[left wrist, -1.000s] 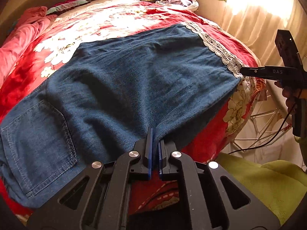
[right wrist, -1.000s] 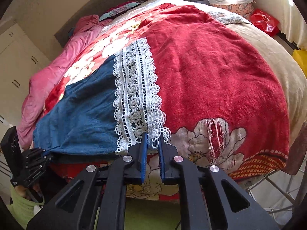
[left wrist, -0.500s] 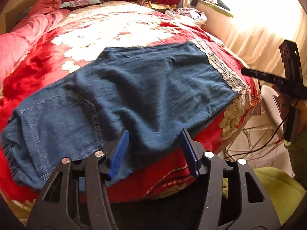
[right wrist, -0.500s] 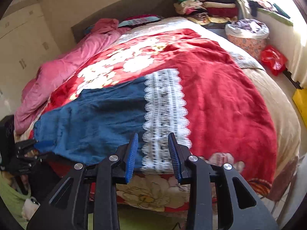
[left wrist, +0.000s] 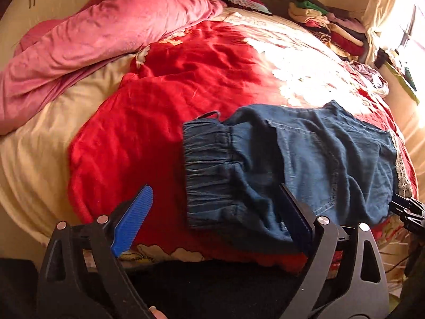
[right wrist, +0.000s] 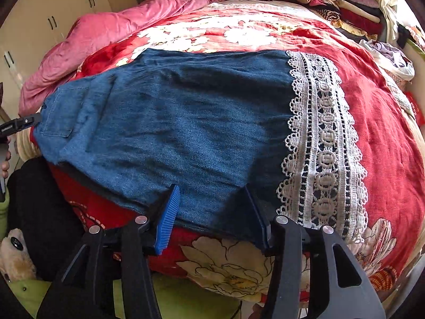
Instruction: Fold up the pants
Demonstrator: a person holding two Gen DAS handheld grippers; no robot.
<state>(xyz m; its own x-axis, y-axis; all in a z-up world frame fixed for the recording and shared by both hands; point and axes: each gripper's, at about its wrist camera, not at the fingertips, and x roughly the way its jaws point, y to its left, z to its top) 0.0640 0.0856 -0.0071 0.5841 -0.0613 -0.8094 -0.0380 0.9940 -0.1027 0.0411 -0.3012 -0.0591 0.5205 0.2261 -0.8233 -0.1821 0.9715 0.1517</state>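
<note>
Left gripper jaws wide, just opened, gripping nothing; waistband end of pants between them. Right gripper half open, just opened, over pants' near edge. Pants flat on red blanket; lace hem right. Pink quilt beyond.

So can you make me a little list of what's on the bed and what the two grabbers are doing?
pants: blue denim pants, flat on the red flowered blanket
trim: white lace hem
waistband: elastic waistband, gathered
left gripper: left gripper, open; jaws have just been opening, nothing pinched
right gripper: right gripper, open over the denim edge; jaws have just been opening
behind: pink quilt, stacked clothes
</note>
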